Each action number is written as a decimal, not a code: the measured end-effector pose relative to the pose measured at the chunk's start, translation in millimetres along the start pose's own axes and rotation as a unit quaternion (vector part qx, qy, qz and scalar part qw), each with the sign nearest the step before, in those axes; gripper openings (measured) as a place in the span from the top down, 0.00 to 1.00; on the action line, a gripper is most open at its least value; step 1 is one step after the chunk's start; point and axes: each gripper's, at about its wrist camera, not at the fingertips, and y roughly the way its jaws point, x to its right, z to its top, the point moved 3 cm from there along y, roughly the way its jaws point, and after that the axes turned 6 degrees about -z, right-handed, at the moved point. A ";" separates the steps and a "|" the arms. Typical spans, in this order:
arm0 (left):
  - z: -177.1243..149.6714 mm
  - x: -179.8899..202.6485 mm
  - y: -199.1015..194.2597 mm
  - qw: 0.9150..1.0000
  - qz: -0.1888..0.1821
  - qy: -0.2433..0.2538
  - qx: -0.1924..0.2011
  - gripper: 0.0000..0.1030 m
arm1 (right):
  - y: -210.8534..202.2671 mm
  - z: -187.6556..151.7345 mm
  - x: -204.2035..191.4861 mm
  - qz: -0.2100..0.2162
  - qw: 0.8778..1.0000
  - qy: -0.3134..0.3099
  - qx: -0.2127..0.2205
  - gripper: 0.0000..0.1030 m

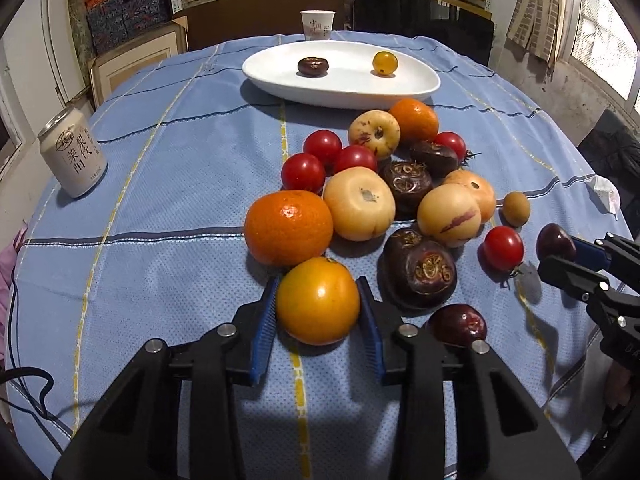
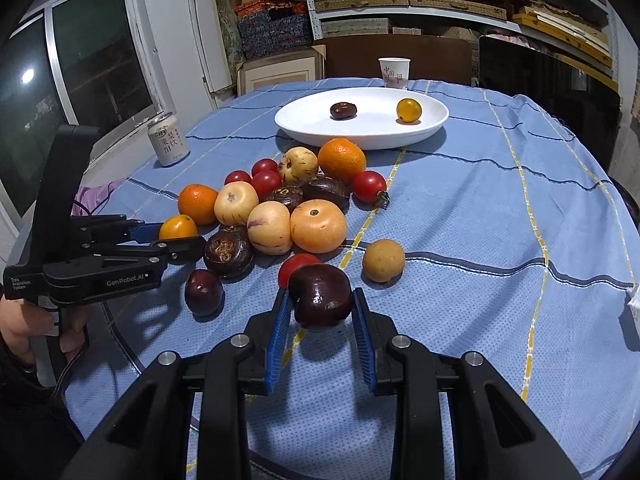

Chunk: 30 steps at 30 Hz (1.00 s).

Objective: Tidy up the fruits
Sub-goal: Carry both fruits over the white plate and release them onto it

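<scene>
Two fruits already on the white plate (image 1: 416, 92) at the far side of the tabletop (image 1: 160, 200): a dark chestnut-like one (image 1: 313, 67) and a small yellow one (image 1: 385, 63). All the rest heaped near the middle of the blue cloth, between plate and grippers.

Left gripper (image 1: 318, 300) nearly closed around a yellow-orange fruit (image 1: 318, 300) at the near edge of the heap, blue pads touching both its sides, fruit apparently resting on the cloth. Right gripper (image 2: 320, 300) clamped on a dark red plum-like fruit (image 2: 320, 300), seemingly raised a little off the cloth, a red tomato (image 2: 296, 266) just behind it.

Step in hand, by the look of it: securing both picks for the carry to the plate. For a clean job: squeeze only enough to stop slipping, pads kept across the widest part of each round fruit. Lift straight up first, clear of the big orange (image 1: 288, 228) touching the yellow-orange fruit, to avoid nudging the heap. Carry over the pile, not through it. Set down gently on a bare part of the plate, apart from the two there, against rolling.
</scene>
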 end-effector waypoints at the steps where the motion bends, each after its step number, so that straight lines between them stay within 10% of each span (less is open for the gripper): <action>1: -1.3 -0.2 -1.9 1.000 -0.004 -0.002 0.000 0.64 | -0.6 -0.2 0.0 0.001 1.000 0.000 0.002 0.69; 19: -10.8 -4.2 -77.5 0.997 -0.042 -0.017 0.061 0.64 | -12.3 -0.8 2.4 -0.008 1.000 0.010 0.025 0.69; 30: 40.1 6.0 -105.3 0.993 -0.055 0.012 0.103 0.64 | -58.4 54.1 0.1 -0.023 0.996 -0.020 0.082 0.70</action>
